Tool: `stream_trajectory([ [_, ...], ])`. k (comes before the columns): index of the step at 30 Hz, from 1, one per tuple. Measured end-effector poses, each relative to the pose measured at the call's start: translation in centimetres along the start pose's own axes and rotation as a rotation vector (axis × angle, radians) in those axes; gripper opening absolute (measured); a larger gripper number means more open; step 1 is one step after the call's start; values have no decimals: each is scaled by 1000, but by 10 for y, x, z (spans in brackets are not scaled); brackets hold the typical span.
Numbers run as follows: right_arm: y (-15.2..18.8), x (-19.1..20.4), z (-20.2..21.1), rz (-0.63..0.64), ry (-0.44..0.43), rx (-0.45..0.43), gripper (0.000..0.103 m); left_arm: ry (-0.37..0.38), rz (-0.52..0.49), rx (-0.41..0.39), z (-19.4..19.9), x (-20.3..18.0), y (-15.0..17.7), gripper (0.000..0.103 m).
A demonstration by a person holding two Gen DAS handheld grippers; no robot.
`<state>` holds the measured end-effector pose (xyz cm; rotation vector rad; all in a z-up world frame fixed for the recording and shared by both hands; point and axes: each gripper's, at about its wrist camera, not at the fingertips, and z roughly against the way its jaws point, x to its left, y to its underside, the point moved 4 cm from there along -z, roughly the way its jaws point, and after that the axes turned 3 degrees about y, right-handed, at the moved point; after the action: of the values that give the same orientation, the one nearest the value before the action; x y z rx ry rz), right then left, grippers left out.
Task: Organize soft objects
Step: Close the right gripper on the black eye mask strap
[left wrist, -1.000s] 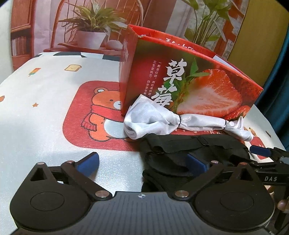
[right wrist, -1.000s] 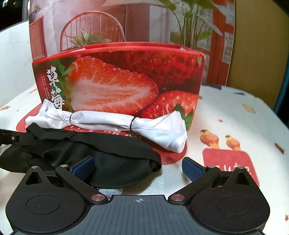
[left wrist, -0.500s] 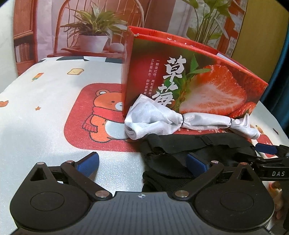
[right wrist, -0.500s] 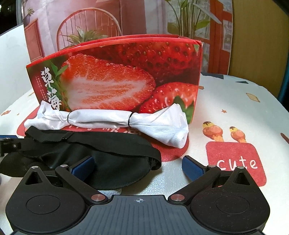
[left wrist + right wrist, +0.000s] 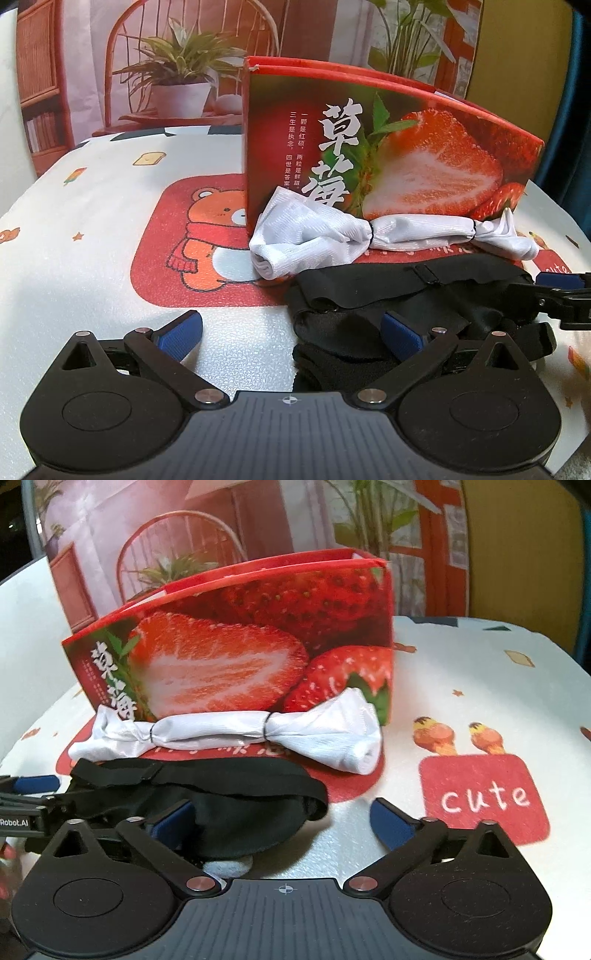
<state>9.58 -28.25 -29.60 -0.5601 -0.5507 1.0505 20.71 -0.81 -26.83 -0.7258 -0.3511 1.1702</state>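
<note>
A black sleep mask (image 5: 406, 295) with an elastic strap lies on the table in front of a red strawberry box (image 5: 388, 147). Between mask and box lies a white cloth roll (image 5: 332, 236) tied with two thin bands. My left gripper (image 5: 291, 330) is open at the mask's left end, its right pad over the black fabric. My right gripper (image 5: 282, 821) is at the mask's (image 5: 229, 805) right end. Its jaws are closing with that end between them, and the right pad still stands clear. The white roll (image 5: 258, 731) leans against the box (image 5: 258, 638).
The table has a white cover (image 5: 92, 221) printed with a red bear patch and a red "cute" patch (image 5: 484, 797). A pale grey lump (image 5: 229, 867) peeks from under the mask. Each gripper's tip shows at the edge of the other's view. A printed backdrop stands behind the table.
Both views have rolled a little, so the box now sits at a different slant. The mask, the white roll and the box lie where they were.
</note>
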Motion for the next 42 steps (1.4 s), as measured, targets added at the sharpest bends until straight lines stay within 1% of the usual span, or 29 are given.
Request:
stream_trajectory([
  [1, 0, 1, 0, 11, 19, 1, 84, 0, 0, 0, 0, 0, 0, 103],
  [3, 0, 1, 0, 27, 51, 1, 70, 1, -1, -2, 1, 0, 0, 103],
  [5, -1, 0, 0, 35, 71, 3, 63, 3, -3, -3, 1, 0, 1, 103],
  [9, -2, 4, 1, 91, 112, 23, 58, 5, -5, -5, 1, 0, 1, 103],
  [12, -3, 11, 3, 163, 172, 20, 58, 4, -6, -7, 1, 0, 1, 103],
  [19, -6, 15, 1, 234, 263, -2, 58, 7, -9, -9, 1, 0, 1, 103],
  [20, -6, 14, 1, 238, 280, -10, 56, 6, -8, -9, 1, 0, 1, 103],
  [21, -7, 12, 1, 238, 302, -18, 50, 6, -8, -9, 1, 0, 1, 103],
  [23, -8, 5, -1, 231, 346, -18, 40, 5, -9, -10, 1, 0, 1, 103],
  [26, -6, 0, -1, 179, 311, -30, 39, 3, -12, -12, 0, 0, 1, 103],
  [28, -4, 3, -1, 191, 310, -46, 34, 3, -13, -12, 0, 0, 1, 103],
  [29, -3, 5, 0, 197, 307, -57, 28, 3, -13, -13, 0, 0, 1, 103],
  [30, -3, 8, 3, 204, 306, -77, 25, 3, -12, -13, 1, 0, 1, 103],
  [33, -5, 17, 15, 220, 303, -149, 9, 4, -12, -14, 0, 0, 1, 103],
  [35, -6, 24, 26, 230, 298, -202, 5, 4, -12, -14, 0, -1, 1, 103],
  [39, -11, 35, 45, 260, 281, -302, 3, 5, -6, -8, 1, 0, -1, 103],
  [42, -17, 38, 57, 259, 259, -353, 3, -38, -18, -27, 6, 2, -4, 103],
])
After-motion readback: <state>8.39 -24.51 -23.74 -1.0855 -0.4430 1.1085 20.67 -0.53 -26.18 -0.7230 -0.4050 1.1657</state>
